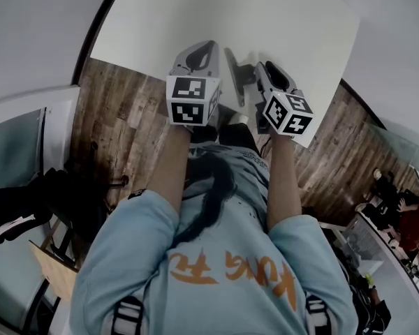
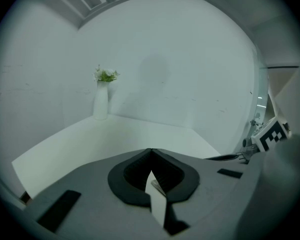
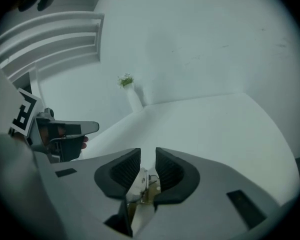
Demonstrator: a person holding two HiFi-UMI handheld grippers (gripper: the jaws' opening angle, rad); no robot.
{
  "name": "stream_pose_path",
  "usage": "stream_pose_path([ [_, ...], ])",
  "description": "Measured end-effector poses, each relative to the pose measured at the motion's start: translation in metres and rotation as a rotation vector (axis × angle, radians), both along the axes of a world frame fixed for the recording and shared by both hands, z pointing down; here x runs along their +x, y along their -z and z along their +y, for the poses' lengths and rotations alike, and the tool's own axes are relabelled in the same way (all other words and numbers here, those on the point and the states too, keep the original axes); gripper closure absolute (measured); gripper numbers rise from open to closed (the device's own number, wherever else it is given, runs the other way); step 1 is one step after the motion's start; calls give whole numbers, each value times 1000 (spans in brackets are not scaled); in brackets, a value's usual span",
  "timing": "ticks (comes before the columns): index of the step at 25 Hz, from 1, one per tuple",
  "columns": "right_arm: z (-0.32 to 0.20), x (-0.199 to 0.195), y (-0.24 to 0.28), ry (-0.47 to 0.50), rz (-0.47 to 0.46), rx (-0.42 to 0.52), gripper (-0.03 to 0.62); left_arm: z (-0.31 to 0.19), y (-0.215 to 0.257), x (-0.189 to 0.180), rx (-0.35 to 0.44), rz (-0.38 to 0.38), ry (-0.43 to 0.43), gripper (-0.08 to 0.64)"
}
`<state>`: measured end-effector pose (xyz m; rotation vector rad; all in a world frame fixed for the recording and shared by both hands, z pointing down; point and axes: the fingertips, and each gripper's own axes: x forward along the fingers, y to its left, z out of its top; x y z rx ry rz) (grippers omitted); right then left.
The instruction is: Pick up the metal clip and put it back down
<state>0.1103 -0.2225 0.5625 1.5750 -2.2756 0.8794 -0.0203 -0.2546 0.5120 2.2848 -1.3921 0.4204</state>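
The right hand-held gripper has its jaws apart. The metal clip sits low in the gap between the pads, over the white desk. Just to its left, the left hand-held gripper has its jaw tips together, with no thing that I can make out in their grip. Well ahead of both, at the desk's far corner, a white vase holds green sprigs — only the two gripper views show it. The clip shows clearly in the right gripper view alone — the head view gives just the two grippers side by side.

metal clip: shiny bare metal | table: smooth matt white | floor: grained wood
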Motion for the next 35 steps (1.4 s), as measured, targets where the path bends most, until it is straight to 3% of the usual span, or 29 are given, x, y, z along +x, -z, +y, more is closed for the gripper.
stream_pose_path([
  [9, -22, 1, 59, -18, 42, 169, 552, -17, 42, 12, 95, 30, -49, 543],
  [20, -57, 10, 132, -41, 75, 349, 580, -45, 110, 33, 261, 57, -106, 543],
  [31, -79, 53, 245, -122, 112, 605, 580, -66, 200, 61, 453, 82, -134, 543],
  [35, -80, 75, 279, -169, 196, 680, 580, -71, 233, 74, 515, 96, -120, 543],
])
